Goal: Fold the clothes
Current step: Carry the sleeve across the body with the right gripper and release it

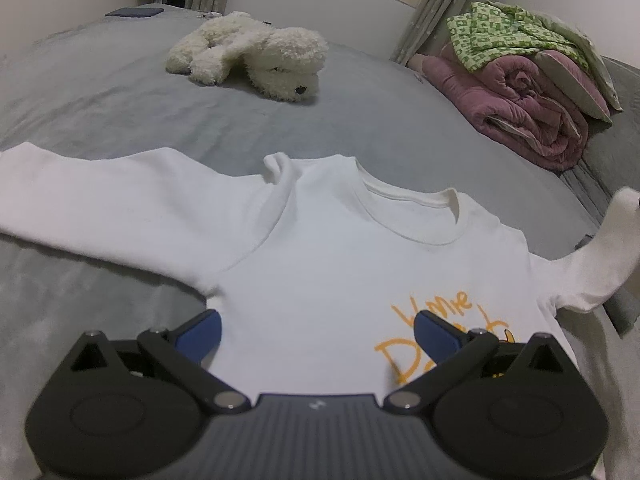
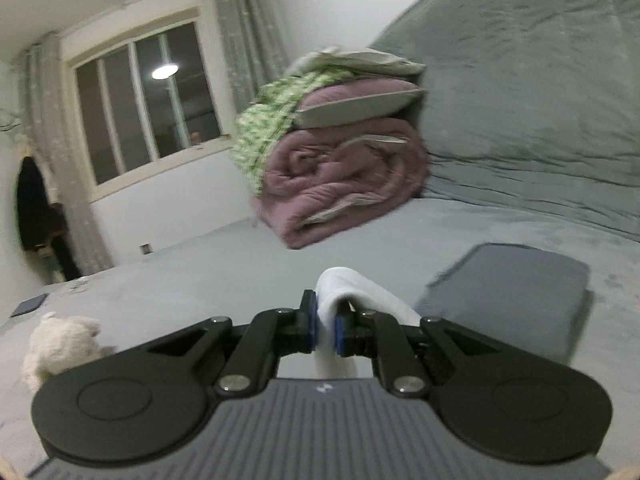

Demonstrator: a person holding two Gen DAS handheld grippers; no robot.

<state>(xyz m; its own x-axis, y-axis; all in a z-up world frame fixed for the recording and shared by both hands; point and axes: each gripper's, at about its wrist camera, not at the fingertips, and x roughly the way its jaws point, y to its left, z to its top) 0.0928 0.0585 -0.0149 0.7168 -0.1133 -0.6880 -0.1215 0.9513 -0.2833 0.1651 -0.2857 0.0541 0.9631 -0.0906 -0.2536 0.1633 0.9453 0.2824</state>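
Grey bed [image 1: 100,92], left hand-held gripper [image 1: 318,334] spread wide over white sweatshirt [image 1: 320,248], right hand-held gripper [image 2: 325,330] clamped on its sleeve [image 2: 352,284]

Both wrist views low over bed [image 1: 100,92], sharing quilt pile [image 2: 344,176]

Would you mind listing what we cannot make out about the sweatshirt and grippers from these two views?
- Sweatshirt hem, left wrist view: hidden behind the left gripper, which is open.
- Orange lettering: partly covered by a finger, unreadable.
- Sleeve in the shut right gripper, right wrist view: only a white fold shows, the rest is hidden below the gripper body.
- Left sleeve cuff: cut off by the frame edge.
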